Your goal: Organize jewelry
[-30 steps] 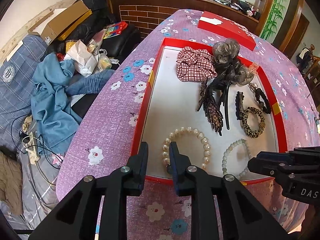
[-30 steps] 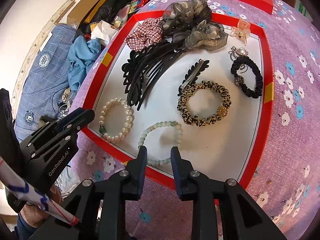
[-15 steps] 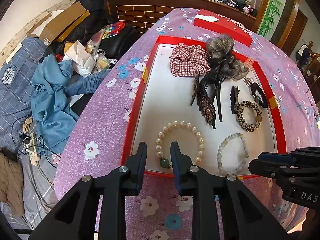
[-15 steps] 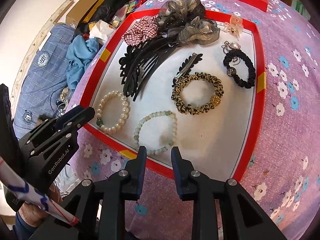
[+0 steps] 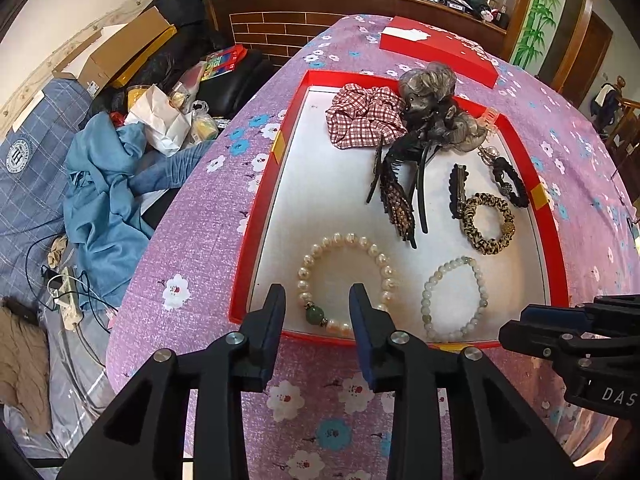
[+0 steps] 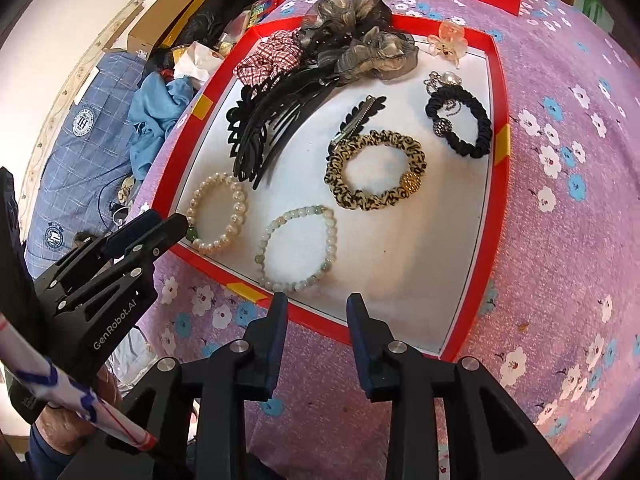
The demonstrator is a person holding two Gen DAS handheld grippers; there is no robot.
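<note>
- Our left hand-held gripper (image 5: 317, 306) has just been opening its jaws to a modest gap. Nothing is between them, though the white pearl bracelet with a green bead (image 5: 347, 282) shows through the gap, lying flat in the tray's near-left corner.
- Our right hand-held gripper (image 6: 317, 312) has likewise just been opening and stands empty. The pale jade-and-white bead bracelet (image 6: 298, 248) lies on the tray floor just beyond its tips.
- A second ago both pairs of jaws stood close over these bracelets; now we see them from further back, near the front rim of the shallow red tray with a white floor (image 5: 256, 236).
- We judge both bracelets placed and let go, side by side but apart.
- The leopard-print scrunchie (image 6: 375, 170), black hair tie (image 6: 460, 122) and black claw clips (image 6: 264, 136) lie further back on the purple flowered surface (image 5: 192, 240), the clips overlapping; we judge these the next to sort.
</note>
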